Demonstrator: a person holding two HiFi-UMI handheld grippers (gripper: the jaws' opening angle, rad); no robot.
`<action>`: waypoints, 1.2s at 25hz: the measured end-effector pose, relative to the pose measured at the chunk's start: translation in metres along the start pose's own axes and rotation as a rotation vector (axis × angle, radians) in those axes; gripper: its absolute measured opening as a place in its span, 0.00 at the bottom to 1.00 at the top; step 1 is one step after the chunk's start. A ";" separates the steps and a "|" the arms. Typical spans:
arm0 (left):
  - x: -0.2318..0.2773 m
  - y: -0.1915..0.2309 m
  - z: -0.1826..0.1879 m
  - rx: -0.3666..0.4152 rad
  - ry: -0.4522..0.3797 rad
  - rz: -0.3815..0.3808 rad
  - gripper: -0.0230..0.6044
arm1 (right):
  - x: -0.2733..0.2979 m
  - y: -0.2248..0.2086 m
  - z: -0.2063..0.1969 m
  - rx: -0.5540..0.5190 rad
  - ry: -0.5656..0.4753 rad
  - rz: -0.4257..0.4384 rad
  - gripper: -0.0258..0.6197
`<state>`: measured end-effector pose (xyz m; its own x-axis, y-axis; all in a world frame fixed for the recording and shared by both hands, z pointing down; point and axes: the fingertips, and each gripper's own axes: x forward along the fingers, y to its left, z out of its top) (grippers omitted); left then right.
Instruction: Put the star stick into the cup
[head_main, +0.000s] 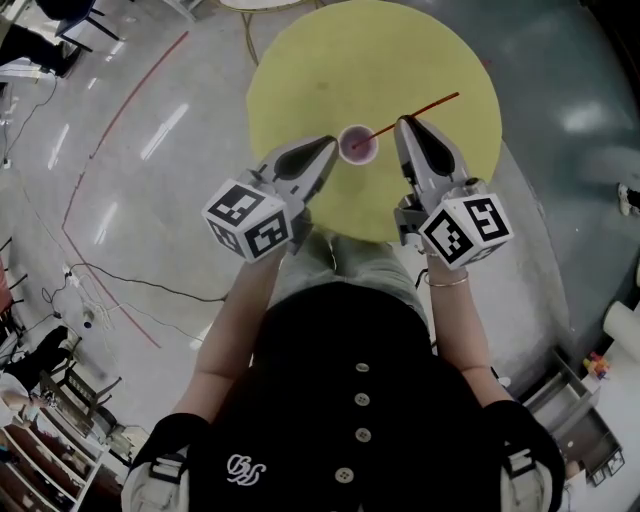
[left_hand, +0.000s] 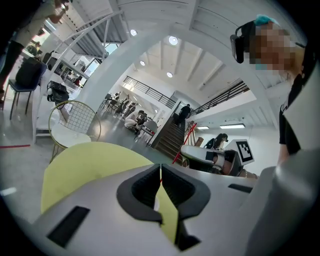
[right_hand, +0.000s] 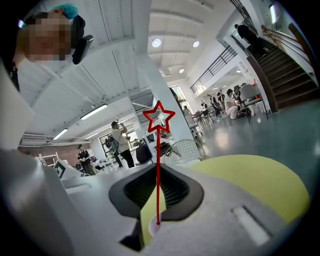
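A small white cup (head_main: 358, 144) stands near the middle of the round yellow table (head_main: 300, 60). The thin red star stick (head_main: 420, 110) slants from the cup's mouth up to the right. My right gripper (head_main: 404, 122) is shut on its shaft just right of the cup. In the right gripper view the stick (right_hand: 158, 165) runs up between the shut jaws of the gripper (right_hand: 158, 172), with the star outline at its top. My left gripper (head_main: 332, 142) is shut, its tips at the cup's left side. In the left gripper view the gripper (left_hand: 160, 172) shows only a hairline gap.
The table's near edge lies just in front of the person's body. A white wire-frame table (left_hand: 75, 130) stands beyond the yellow one. A red line (head_main: 120, 120) and a black cable (head_main: 130, 280) lie on the grey floor at left. People and chairs are far off.
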<state>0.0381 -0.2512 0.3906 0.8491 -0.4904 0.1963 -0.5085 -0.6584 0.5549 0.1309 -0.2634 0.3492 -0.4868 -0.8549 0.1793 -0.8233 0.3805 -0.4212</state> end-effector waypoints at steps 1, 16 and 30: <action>0.001 0.001 -0.001 -0.004 0.003 0.005 0.07 | 0.002 -0.001 -0.001 -0.004 0.008 0.006 0.07; 0.007 0.025 -0.019 -0.079 0.002 0.062 0.07 | 0.024 -0.016 -0.035 0.001 0.102 0.034 0.07; 0.010 0.039 -0.040 -0.128 0.021 0.071 0.07 | 0.031 -0.023 -0.066 -0.021 0.172 0.004 0.07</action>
<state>0.0324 -0.2593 0.4464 0.8153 -0.5200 0.2547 -0.5460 -0.5440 0.6371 0.1150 -0.2755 0.4230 -0.5312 -0.7813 0.3276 -0.8264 0.3927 -0.4035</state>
